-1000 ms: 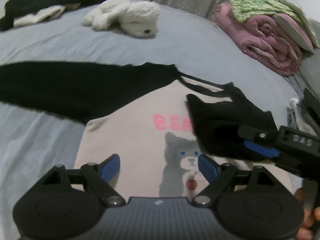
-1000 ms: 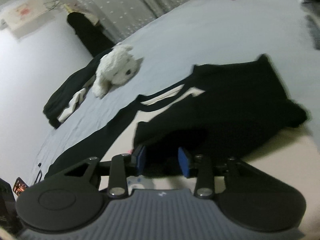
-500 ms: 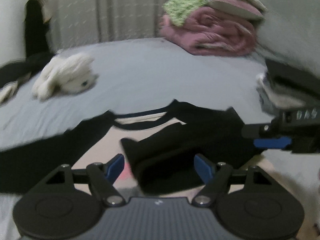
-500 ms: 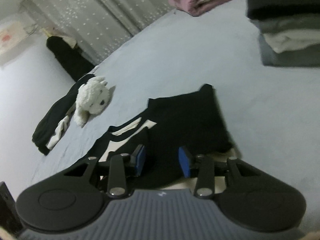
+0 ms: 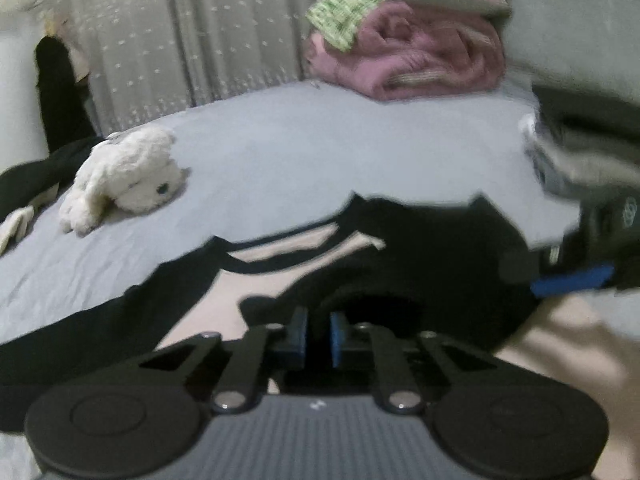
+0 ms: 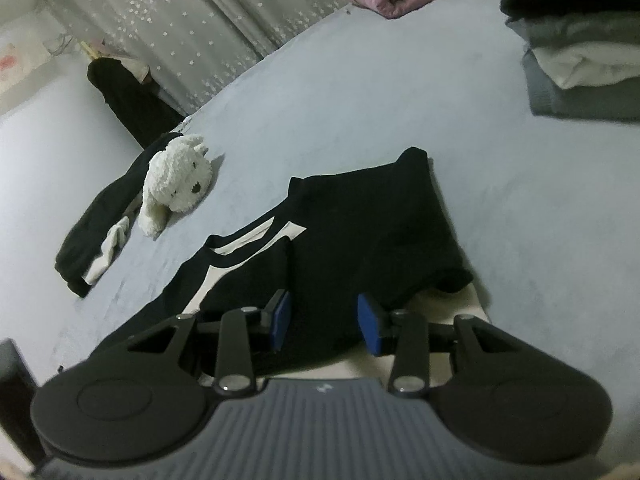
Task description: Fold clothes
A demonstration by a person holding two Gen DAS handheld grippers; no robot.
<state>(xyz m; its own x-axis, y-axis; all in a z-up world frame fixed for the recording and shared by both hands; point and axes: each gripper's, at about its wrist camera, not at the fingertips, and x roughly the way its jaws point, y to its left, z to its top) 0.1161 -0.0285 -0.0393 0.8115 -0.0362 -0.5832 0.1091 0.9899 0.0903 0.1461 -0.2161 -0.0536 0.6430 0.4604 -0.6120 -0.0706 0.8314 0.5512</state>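
Left gripper point(image 5: 319, 334): jaws have just been closing, now pinched on black sleeve point(image 5: 416, 264) folded over shirt point(image 6: 360, 240) mid-bed point(image 6: 540, 220). Right gripper point(image 6: 324, 322): jaws part-open around same sleeve (grip uncertain). Sleeve fold apparently being secured; far sleeve not yet folded.

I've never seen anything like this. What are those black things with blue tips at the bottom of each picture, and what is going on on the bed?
They are two hand-held grippers, one in each of a person's hands, each carrying a camera that looks forward along its fingers. So one picture is seen from the left gripper, the other from the right gripper.

On the grey bed sheet lies a cream shirt with black sleeves, being folded. The left fingers have just closed and pinch black fabric. The right fingers stand partly apart around a fold of sleeve; whether they grip is unclear.

Farther back: a white plush toy, a pink blanket and stacked folded clothes.
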